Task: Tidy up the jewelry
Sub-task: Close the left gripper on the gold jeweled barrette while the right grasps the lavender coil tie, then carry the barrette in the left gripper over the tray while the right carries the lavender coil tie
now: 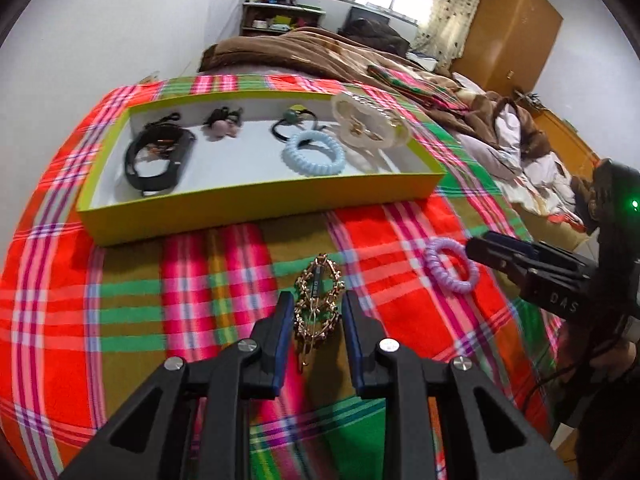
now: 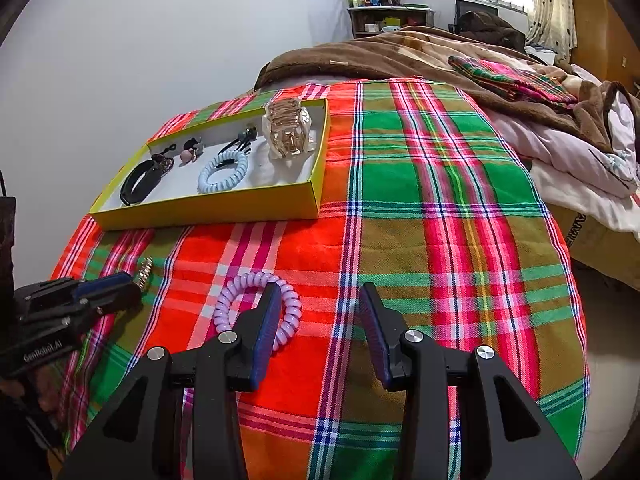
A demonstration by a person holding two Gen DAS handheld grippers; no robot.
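Left gripper (image 1: 316,312): we straddle the gold chain hair clip (image 1: 319,300), fingers parted, not yet pinching.
Right gripper (image 2: 316,308): we hold it wide; one finger overlaps the purple coil hair tie (image 2: 256,306) on the plaid cloth (image 2: 420,200).
Yellow box (image 1: 256,216): beyond, holding blue coil tie (image 1: 314,152), black band (image 1: 156,160), cream claw clip (image 1: 370,126).

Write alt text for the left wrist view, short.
The left gripper has its open fingers on either side of a gold chain hair clip lying on a plaid blanket. Beyond it sits a yellow-green tray holding hair ties, a black band and a clear claw clip; at right, the right gripper nears a purple coil hair tie.
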